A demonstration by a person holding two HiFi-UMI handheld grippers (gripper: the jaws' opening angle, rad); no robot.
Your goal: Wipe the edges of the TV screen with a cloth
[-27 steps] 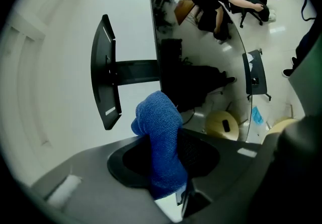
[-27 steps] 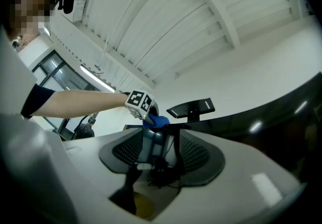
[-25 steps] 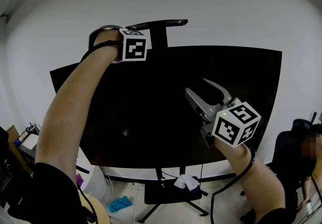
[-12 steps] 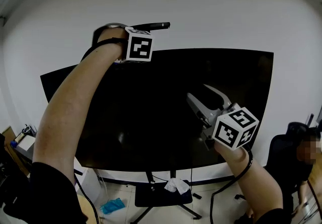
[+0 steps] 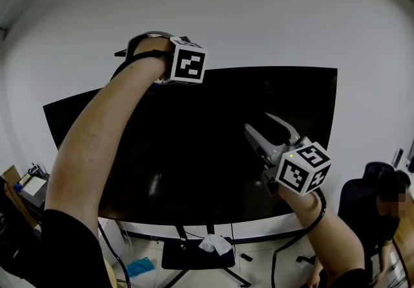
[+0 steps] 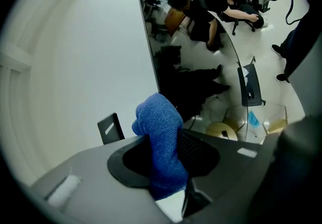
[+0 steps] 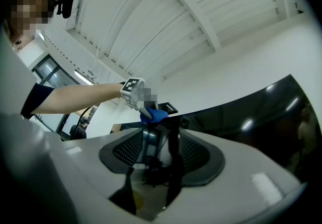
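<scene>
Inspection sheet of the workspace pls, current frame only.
Surface: TV screen, black, unlit, on a floor stand, showing room reflections.
Job's things: blue cloth, bunched, at the screen's top edge; contact cannot be confirmed.
Clutter: white crumpled item on the stand base; blue item on the floor at lower left.
Grippers: left gripper shut on the cloth; right gripper open and empty in front of the screen.
Cables: black cable hanging by the right forearm.
Surroundings: white wall; a seated person at far right.
</scene>
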